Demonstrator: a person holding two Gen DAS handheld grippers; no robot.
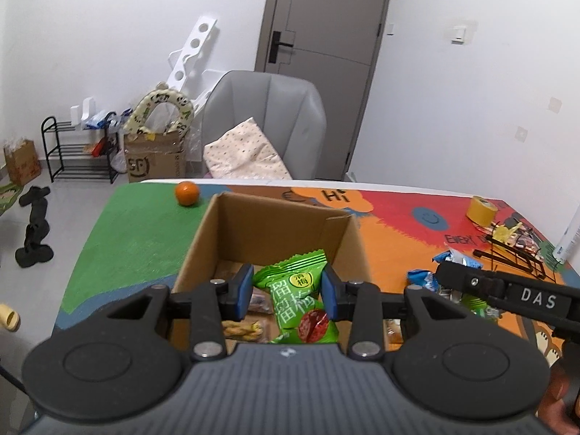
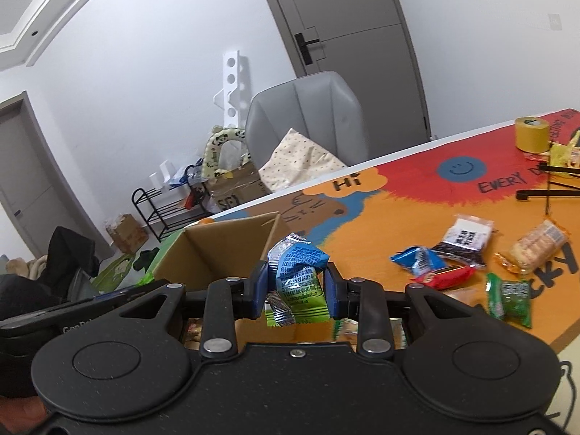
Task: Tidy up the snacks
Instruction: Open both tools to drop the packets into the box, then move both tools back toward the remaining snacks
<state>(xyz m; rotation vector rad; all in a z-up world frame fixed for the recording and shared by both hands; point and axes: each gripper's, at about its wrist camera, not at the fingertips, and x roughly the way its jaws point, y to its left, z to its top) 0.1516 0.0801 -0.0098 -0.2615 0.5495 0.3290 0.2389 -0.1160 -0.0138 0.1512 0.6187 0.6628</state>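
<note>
Left wrist view: my left tongs (image 1: 286, 291) are clamped on a green snack packet (image 1: 297, 301), blue pads pressing both its sides, held over the open cardboard box (image 1: 275, 224); other snacks lie on the box floor beneath. Beyond the box, an orange (image 1: 187, 193) sits on the green part of the table (image 1: 137, 239), and a yellow tape roll (image 1: 481, 210) stands far right. Right wrist view: my right tongs (image 2: 295, 288) grip a blue-and-green foil packet (image 2: 299, 273), just beside the box's right wall. Loose snacks (image 2: 467, 253) lie scattered on the orange table surface to the right. Grey chair (image 2: 308, 116) stands behind the table.
</note>
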